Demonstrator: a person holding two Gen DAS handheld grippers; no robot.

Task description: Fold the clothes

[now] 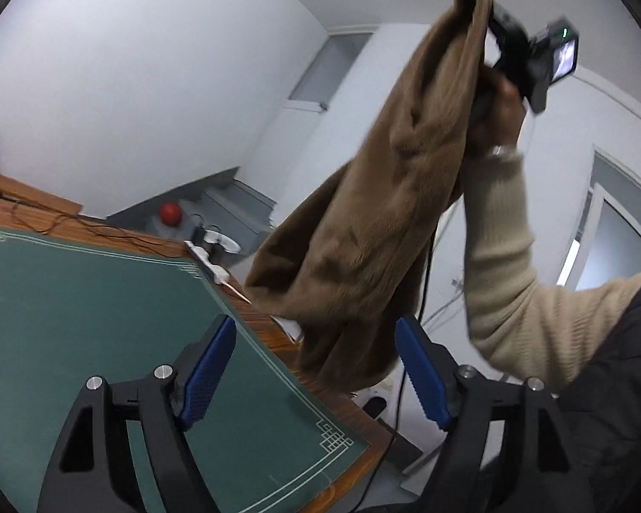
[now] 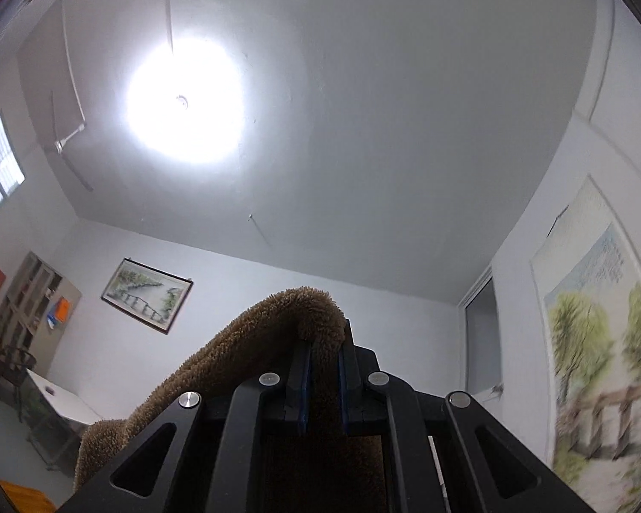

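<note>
A brown fleece garment [image 1: 376,222] hangs in the air, held up high by my right gripper [image 1: 498,25] in a person's raised hand. In the right wrist view the brown fleece garment [image 2: 277,320] is pinched between the blue pads of my right gripper [image 2: 324,337], which points up at the ceiling, and drapes off to the left. My left gripper [image 1: 316,342] stands open low in the left wrist view. Its blue pads [image 1: 209,367] are wide apart, with the garment's lower edge hanging just beyond them and not pressed by them.
A green mat [image 1: 85,320] covers a wooden table [image 1: 342,402] at the lower left. Cables and a small white device [image 1: 211,265] lie at the table's far edge. A cream sleeve [image 1: 504,265] and dark clothing fill the right side. Beyond are white walls, doors and framed pictures.
</note>
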